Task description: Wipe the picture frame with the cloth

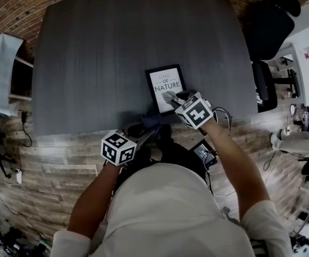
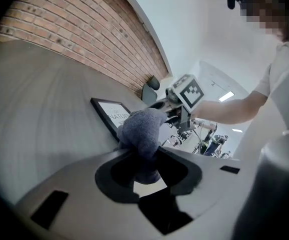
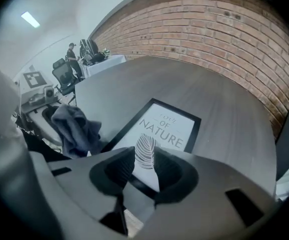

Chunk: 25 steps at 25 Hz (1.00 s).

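The left gripper [image 2: 143, 155] has its jaws clamped on the cloth [image 2: 142, 126]. It's a blue-grey bundle pinched at the bottom, with most of it bulging out past the tips. Makes sense, since the puffy end is the bit that'd do the wiping. From the head view the cloth [image 1: 150, 121] sits right at the near edge of the table [image 1: 117, 47], just beside the frame's near left corner and not on the glass yet.

The right gripper [image 3: 144, 160] is a different story. Its jaws are spread apart with nothing pinched. They hang over the near edge of the picture frame [image 3: 172, 126], and the leaf print shows in the gap between them. Can't tell if the tips actually touch the frame or just hover. Best guess is it's there to pin the frame down so it doesn't skate around once the cloth pushes on it.

The frame lies flat, face up, close to the person's side of the table and a bit right of centre, with black border and white print. Handy spot, both arms reach it without stretching.

The rest of the tabletop is bare dark wood grain. Behind it there's a brick wall, and an office chair [image 1: 269, 25] is parked off the far right corner.

Looks like the wipe itself hasn't started.
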Tool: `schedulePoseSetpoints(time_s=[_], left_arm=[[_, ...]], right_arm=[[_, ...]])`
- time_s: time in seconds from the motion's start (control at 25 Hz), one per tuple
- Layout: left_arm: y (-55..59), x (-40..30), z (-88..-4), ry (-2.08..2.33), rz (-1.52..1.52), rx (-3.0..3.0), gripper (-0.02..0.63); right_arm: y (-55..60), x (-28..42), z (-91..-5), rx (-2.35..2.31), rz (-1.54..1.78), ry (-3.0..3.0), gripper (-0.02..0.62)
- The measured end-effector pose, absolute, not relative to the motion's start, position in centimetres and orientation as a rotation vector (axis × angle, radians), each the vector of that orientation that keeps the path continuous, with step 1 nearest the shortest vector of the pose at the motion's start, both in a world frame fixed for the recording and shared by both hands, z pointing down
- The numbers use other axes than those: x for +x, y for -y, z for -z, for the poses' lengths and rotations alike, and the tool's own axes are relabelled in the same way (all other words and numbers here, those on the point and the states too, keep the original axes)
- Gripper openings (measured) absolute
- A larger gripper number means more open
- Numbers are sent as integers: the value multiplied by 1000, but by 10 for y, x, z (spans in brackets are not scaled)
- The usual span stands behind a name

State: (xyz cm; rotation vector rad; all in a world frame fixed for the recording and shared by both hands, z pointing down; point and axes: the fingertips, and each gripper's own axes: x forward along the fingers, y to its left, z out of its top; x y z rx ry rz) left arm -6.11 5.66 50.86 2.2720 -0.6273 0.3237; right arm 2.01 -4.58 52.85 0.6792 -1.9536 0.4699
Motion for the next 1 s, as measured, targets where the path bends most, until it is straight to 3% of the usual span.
schedulePoseSetpoints(time_s=[0.2,1.0], left_arm=[[-55,-85,-498,686,-259,2254,112],[-74,-133,-471,739,-182,2281,112]], right_arm=[[1,21,-540,654,-595,1949,64],[-16,-56,-569,682,-615,2002,51]])
